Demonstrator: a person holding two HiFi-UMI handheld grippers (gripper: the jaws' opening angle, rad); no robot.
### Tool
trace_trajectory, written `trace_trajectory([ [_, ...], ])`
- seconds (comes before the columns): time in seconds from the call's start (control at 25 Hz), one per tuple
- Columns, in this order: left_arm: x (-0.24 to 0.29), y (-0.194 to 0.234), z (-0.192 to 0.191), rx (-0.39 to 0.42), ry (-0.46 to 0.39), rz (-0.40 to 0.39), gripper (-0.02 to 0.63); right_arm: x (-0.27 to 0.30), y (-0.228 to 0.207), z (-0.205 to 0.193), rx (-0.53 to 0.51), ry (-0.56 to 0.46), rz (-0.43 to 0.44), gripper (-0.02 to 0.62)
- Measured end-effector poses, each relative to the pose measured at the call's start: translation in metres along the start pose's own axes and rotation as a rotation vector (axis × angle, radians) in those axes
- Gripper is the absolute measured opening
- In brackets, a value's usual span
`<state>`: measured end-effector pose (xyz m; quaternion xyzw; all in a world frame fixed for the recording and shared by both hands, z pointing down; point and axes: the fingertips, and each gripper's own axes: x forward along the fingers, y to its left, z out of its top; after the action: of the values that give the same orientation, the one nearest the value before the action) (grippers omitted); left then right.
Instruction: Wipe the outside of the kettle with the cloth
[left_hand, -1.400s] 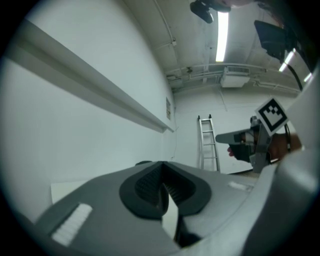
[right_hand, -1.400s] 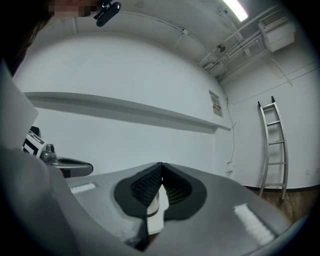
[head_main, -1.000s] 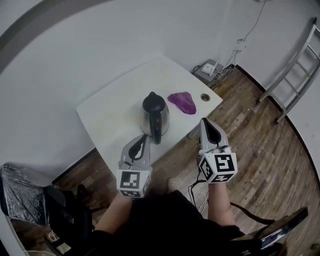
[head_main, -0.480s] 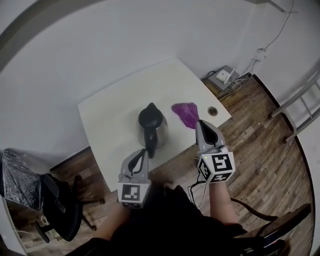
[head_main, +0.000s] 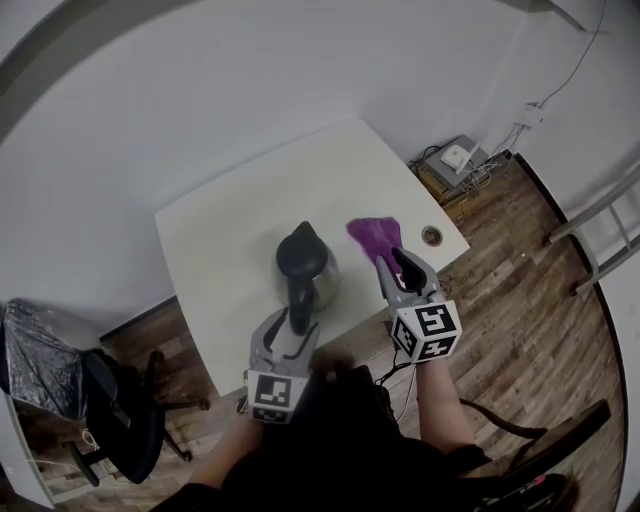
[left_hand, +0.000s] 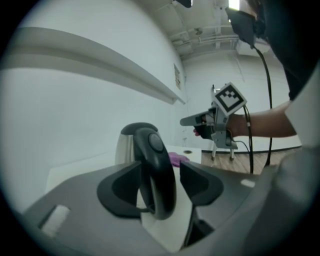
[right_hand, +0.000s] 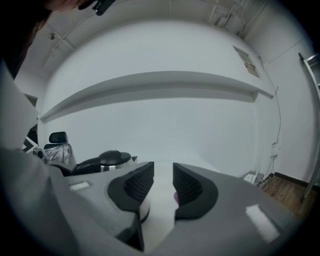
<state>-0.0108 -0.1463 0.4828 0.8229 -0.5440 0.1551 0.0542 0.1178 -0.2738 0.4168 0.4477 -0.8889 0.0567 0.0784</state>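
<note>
Left gripper: its jaws have just been opening and are now standing wide apart, released. The black handle of the kettle is standing upright between them. It is lying close against the left jaw, with a clear gap to the right jaw, so nothing is being clamped.

Right gripper: its jaws have also just been opening and are standing a narrow way apart, gripping nothing. They are pointing over the near edge of the purple cloth, and a sliver of it is showing low between them. Whether they are touching it cannot be told.

The kettle is standing upright on the white bench, near the front edge, handle towards the person. The cloth is lying crumpled just to its right, apart from it. A round hole is sitting in the bench beyond the cloth. A black chair is standing on the wooden floor at the left.
</note>
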Motion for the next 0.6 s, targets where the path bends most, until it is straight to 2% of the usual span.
trace_trajectory([
  [0.04,0.003,0.0,0.0,0.005,0.0,-0.004,0.222,0.005,-0.003,-0.008,0.016,0.025,0.003,0.126],
  [0.12,0.004,-0.001,-0.001,0.01,0.009,-0.013,0.188,0.015,-0.012,-0.028,0.033,0.079,-0.018,0.137],
  [0.24,0.002,-0.001,-0.001,0.004,0.005,-0.026,0.186,0.028,-0.028,-0.058,0.046,0.163,-0.063,0.145],
  [0.4,0.001,-0.001,-0.002,0.018,0.005,-0.036,0.199,0.048,-0.046,-0.095,0.065,0.277,-0.092,0.188],
  [0.6,-0.002,0.005,-0.002,0.018,0.02,-0.034,0.198,0.077,-0.059,-0.123,-0.005,0.422,-0.111,0.22],
])
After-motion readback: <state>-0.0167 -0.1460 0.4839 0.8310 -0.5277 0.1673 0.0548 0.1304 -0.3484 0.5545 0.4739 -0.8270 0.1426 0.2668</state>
